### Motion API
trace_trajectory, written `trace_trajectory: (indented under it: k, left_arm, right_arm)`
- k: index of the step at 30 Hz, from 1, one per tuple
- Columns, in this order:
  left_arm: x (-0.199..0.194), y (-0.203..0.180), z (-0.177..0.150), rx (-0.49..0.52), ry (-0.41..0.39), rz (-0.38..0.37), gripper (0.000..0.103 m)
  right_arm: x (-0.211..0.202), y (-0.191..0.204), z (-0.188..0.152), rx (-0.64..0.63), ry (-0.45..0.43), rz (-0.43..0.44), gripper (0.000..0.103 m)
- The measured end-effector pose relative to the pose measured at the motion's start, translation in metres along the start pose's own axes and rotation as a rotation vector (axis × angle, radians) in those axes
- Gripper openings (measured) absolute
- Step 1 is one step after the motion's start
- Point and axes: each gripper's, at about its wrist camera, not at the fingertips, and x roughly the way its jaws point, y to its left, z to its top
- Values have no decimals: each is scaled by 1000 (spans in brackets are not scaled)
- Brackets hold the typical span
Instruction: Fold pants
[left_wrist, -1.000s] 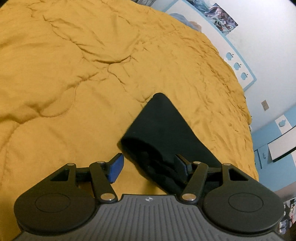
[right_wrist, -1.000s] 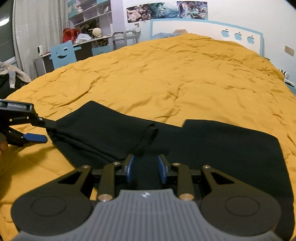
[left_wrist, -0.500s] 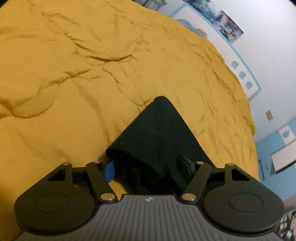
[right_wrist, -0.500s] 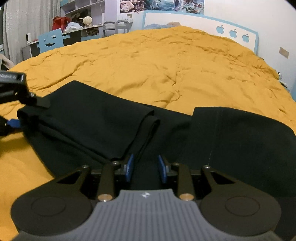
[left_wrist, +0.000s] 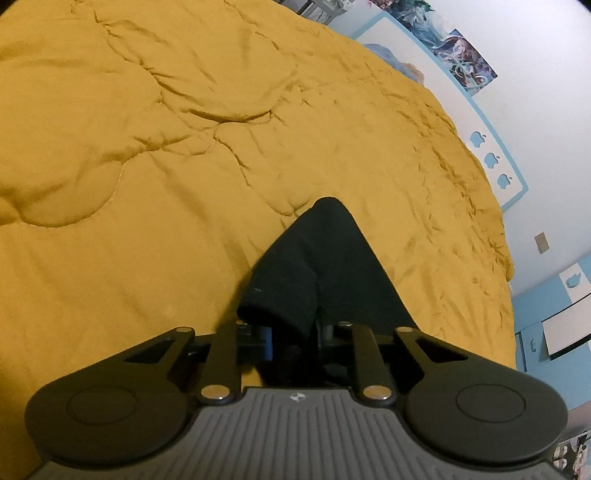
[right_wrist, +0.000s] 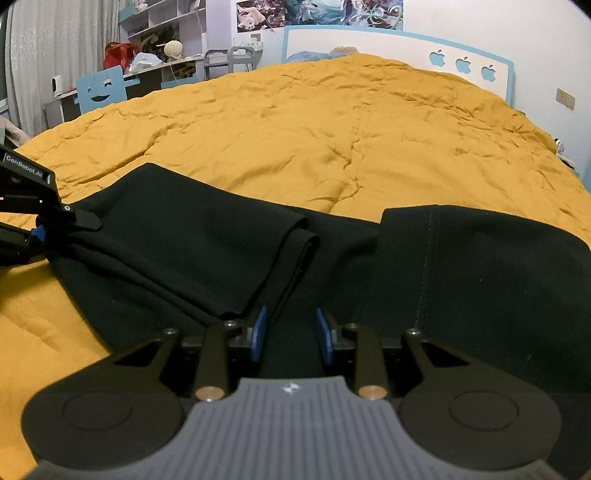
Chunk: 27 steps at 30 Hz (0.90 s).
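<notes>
A: Where are the pants?

B: The black pants (right_wrist: 369, 266) lie on the bed, on the mustard-yellow quilt (right_wrist: 332, 129). One part is folded over on itself, giving a doubled flap whose rolled edge ends just ahead and left of the right gripper (right_wrist: 290, 334). Right of those jaws the cloth lies flatter, with a line of pale stitching down it.

A: And the right jaws themselves?

B: Apart. Both blue pads (right_wrist: 258, 332) show with a gap between them, and dark fabric lies in and under that gap. I see no pinch on it.

A: The left one?

B: In its own view, the left gripper (left_wrist: 291, 332) has the jaws drawn close together on a thick rolled fold of the pants (left_wrist: 314, 280). The cloth bulges out just ahead of them and tapers away to a rounded corner further forward. From the right wrist view, the left gripper (right_wrist: 55, 225) comes in from the far left, and its upper finger lies over the edge of the folded layer with a bit of blue pad beneath, so it is clamped on the cloth.

A: Anything else ahead?

B: Beyond the right jaws, at the far end of the bed, stands a white headboard (right_wrist: 369, 40) with blue apple shapes. Far left of it is a cluttered desk (right_wrist: 155, 74) and a blue chair back (right_wrist: 99, 88) with a smiling face.
</notes>
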Motion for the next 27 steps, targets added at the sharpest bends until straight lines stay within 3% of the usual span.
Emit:
trace_trajectory:
  k: [9,15,18,23,27]
  left_arm:
    - [-10,-14,4,18,-30,-3,18]
    - [-14,-20,6,38,-40,-4,18]
    - [-16,-24,5,48,-46,1,18]
    - [-20,-29,4,53,-58,2,18]
    - [-25,-38,2,78,-75,-7,18]
  right_arm:
    - [-9,-1,19,-4,52,18,26]
    - [-64,-27,34,60,-87,24,30]
    - [-82,-45,30,68,-119,-54,31]
    - [-85,-75,9,116,-72,-125,32]
    - [-63,-82,-24,88,11,-116,38]
